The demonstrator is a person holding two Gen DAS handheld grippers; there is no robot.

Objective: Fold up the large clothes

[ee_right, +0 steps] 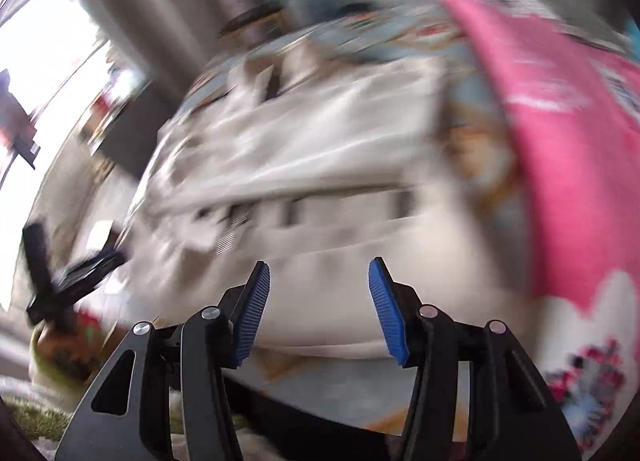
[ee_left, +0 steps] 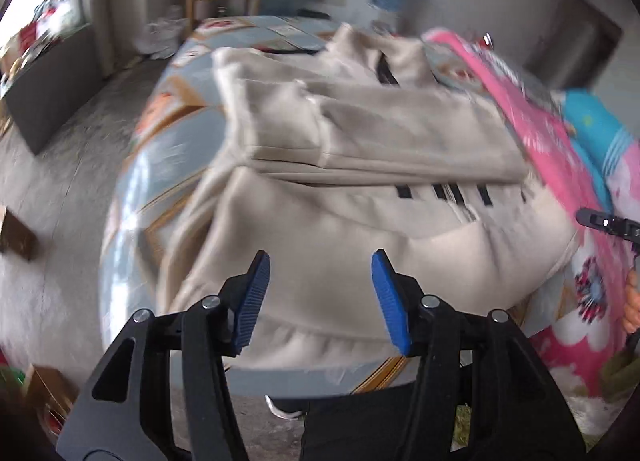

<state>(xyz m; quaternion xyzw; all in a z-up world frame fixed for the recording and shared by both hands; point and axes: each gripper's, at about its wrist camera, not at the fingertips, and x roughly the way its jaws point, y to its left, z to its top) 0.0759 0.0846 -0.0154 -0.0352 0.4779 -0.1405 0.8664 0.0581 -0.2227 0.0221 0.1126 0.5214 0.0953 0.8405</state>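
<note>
Beige fleece fills both of my wrist views: a large sweatshirt lies spread on a bed covered by a pale blue patterned sheet. Its upper part is already folded over into a flat band that runs across the picture from left to right, with a row of short black marks showing just below the folded edge. The hood or collar end points away from me, toward the far side of the bed, and the hem lies nearest me, close to the bed's near edge.

My left gripper hangs above the hem with its blue pads standing apart and nothing between them; they do not touch the cloth. My right gripper stands the same way, jaws apart and empty, over the near part of the same sweatshirt. That view is heavily blurred, so I cannot tell fine detail there.

From the left view, my right gripper shows at the far right edge, beside a pink flowered quilt that borders the garment on that side. From the right view, my left gripper shows low on the left.

As I judge it, the garment's long axis now runs side to side, with each hand nearer its own end of the hem, so the hem corners look like the next grasp.
</note>
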